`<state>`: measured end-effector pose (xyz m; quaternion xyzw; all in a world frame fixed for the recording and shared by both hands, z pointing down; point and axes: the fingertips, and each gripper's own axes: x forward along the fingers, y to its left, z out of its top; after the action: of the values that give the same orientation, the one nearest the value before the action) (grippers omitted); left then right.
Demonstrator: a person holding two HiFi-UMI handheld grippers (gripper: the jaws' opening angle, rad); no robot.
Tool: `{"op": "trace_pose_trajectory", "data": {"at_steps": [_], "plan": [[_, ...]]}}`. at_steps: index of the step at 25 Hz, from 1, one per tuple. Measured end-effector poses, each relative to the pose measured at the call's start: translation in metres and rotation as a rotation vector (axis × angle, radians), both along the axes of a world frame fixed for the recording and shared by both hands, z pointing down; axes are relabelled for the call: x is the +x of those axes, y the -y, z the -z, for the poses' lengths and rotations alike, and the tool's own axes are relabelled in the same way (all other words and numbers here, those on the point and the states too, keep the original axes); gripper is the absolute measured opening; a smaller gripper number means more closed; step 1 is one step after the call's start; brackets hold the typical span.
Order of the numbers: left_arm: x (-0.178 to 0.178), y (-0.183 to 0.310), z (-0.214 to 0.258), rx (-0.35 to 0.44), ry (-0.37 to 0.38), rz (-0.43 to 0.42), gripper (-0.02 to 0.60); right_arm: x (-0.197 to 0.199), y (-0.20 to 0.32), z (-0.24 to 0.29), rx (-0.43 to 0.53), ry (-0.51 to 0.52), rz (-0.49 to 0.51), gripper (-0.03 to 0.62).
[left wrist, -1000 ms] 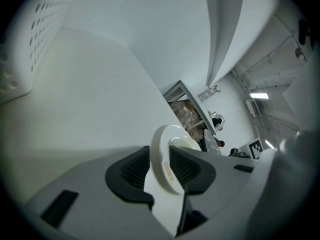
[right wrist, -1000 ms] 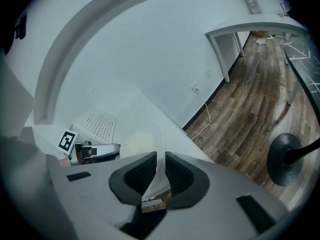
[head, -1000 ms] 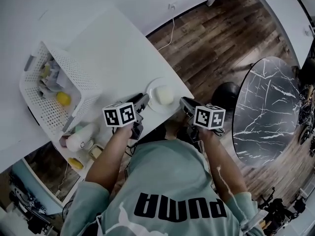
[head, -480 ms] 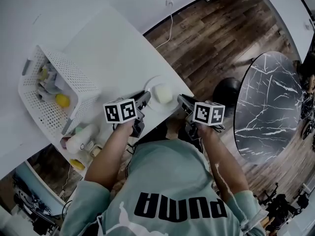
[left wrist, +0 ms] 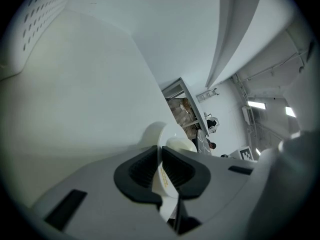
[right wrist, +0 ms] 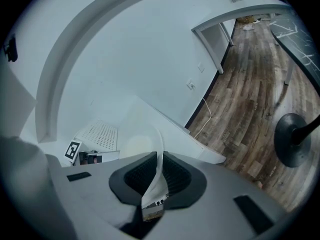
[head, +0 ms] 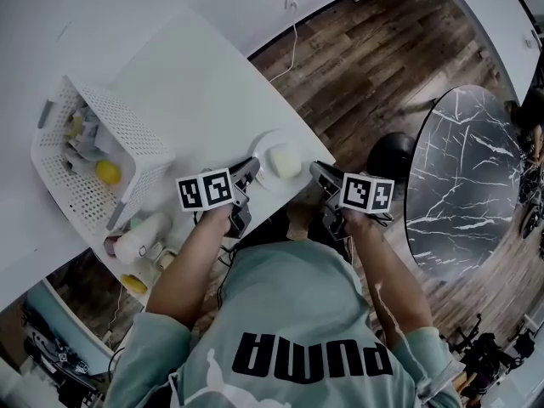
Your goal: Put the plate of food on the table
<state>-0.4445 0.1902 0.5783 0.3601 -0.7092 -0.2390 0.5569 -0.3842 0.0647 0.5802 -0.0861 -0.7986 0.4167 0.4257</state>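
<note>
both arms reach forward, left gripper (head: 250, 168) closing its jaws on the plate (head: 268, 139) rim, right gripper (head: 317, 175) clamped on its other edge.

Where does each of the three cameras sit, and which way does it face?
Head view: on the person's head, looking steeply down at table, plate, forearms.
Left gripper view: on the left gripper, along jaws closing on the plate's rim.
Right gripper view: on the right gripper, along jaws gripping the rim.
All share the plate.

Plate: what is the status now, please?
Left gripper closing on plate rim. Right gripper shut on its other side. Food on plate, at table corner. Nothing in the way.
</note>
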Motion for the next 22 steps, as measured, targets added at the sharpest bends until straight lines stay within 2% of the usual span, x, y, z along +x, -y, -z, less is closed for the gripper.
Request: {"op": "trace_pose_trajectory", "data": {"at_steps": [5,11,22], "plan": [[0.004,0.002,0.018,0.055,0.002,0.023,0.031,0.002,0.003,0.017,0.002,0.035,-0.042,0.038],[0.007,0.013,0.041,0.127,0.017,0.012,0.031,0.004,0.017,0.045,0.022,0.102,-0.122,0.038],[0.038,0.071,0.071,0.169,0.028,-0.140,0.029,0.050,0.068,0.076,0.038,0.166,-0.331,0.037]]}}
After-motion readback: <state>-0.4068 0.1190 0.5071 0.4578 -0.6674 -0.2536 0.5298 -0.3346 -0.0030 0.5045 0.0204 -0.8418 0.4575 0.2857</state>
